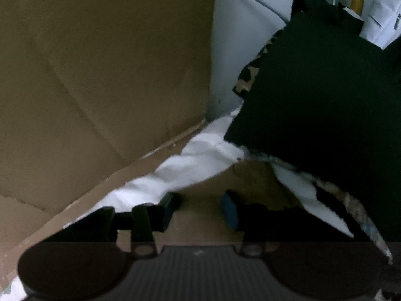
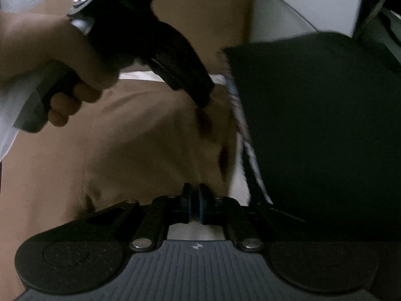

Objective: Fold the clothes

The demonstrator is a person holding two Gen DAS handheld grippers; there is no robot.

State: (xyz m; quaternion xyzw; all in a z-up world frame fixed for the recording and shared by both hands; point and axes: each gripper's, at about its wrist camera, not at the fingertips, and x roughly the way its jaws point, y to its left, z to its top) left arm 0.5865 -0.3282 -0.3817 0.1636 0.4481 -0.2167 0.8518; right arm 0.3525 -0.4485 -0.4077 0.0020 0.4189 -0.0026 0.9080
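A tan garment [image 2: 140, 135] lies spread below the right gripper and also shows in the left wrist view [image 1: 255, 178]. My right gripper [image 2: 195, 205] is shut, its pads pinching an edge of the tan fabric. My left gripper [image 1: 200, 205] is open, its fingers apart just above the tan cloth. In the right wrist view the left gripper [image 2: 205, 100] shows from outside, held by a hand [image 2: 50, 57], its tip down on the tan garment. A black cloth [image 1: 320, 105] lies to the right; it also shows in the right wrist view [image 2: 318, 130].
A white sheet [image 1: 190, 160] covers the surface under the clothes. A large cardboard panel [image 1: 100, 75] stands at the left. A patterned fabric edge [image 1: 351, 200] runs beside the black cloth. A white wall or cabinet [image 1: 238, 37] stands behind.
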